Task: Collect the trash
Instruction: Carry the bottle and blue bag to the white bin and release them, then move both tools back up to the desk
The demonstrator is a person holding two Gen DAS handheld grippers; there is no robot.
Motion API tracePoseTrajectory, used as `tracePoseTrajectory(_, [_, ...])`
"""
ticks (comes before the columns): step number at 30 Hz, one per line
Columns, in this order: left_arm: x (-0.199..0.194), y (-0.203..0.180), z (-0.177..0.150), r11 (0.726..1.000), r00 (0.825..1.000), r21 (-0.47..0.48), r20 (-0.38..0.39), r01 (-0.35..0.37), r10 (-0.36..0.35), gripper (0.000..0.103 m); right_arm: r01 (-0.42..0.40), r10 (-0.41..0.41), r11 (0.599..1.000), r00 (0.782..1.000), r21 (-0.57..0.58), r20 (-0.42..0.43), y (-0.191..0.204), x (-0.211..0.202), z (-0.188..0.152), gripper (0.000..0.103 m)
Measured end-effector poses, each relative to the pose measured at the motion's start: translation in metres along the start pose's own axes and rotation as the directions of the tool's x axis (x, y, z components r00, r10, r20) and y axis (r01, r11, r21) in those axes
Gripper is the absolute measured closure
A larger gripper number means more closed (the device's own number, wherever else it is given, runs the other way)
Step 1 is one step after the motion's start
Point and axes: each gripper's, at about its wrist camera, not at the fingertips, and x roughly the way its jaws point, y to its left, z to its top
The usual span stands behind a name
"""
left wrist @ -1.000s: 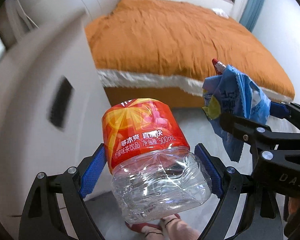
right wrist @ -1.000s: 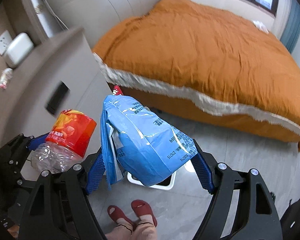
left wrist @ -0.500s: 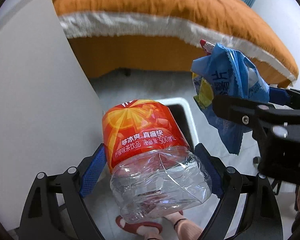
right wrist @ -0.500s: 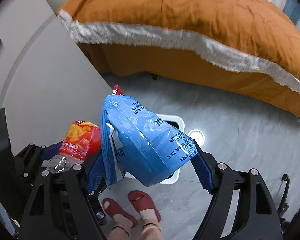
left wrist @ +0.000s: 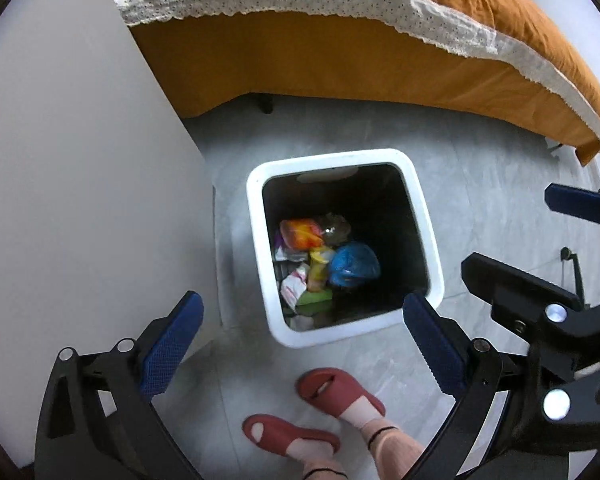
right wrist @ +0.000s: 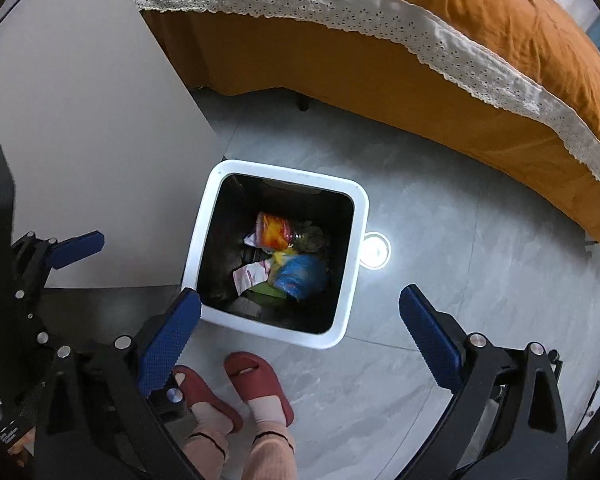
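— Both loads have left your fingers since a second ago; the orange-labelled bottle (left wrist: 301, 233) and the blue snack bag (left wrist: 354, 265) now lie inside the white trash bin (left wrist: 256, 216), on top of the other wrappers.

— And my grippers?

— Your left gripper (left wrist: 298, 340) is opening, its blue fingers (left wrist: 171, 344) spread wide with nothing between them; your right gripper (right wrist: 300, 340) is opening too, equally bare; both point steeply down over the bin.

— Where does the bin stand?

— On the grey floor (right wrist: 440, 240), just beside the pale cabinet side (left wrist: 80, 160) and near the bed (left wrist: 340, 60) with its orange cover and lace trim; in the right wrist view the bottle (right wrist: 274, 234) sits at the far side of the pile and the bag (right wrist: 302, 276) nearer you; your red slippers (right wrist: 260, 384) stand close to the bin's near rim.
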Motion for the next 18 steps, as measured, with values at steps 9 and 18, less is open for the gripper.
tracePoseTrajectory(9, [-0.071, 0.003, -0.003, 0.999, 0.999, -0.051, 0.043, 0.004, -0.002, 0.005, -0.015, 0.013, 0.999, 0.999, 0.041, 0.039, 0.000, -0.054, 0.008, 0.004])
tracePoseTrajectory(18, [-0.183, -0.010, 0.014, 0.997, 0.981, -0.078, 0.194, 0.021, -0.006, 0.005, -0.041, 0.002, 0.988, 0.969, 0.152, 0.248, -0.006, -0.174, 0.013, 0.004])
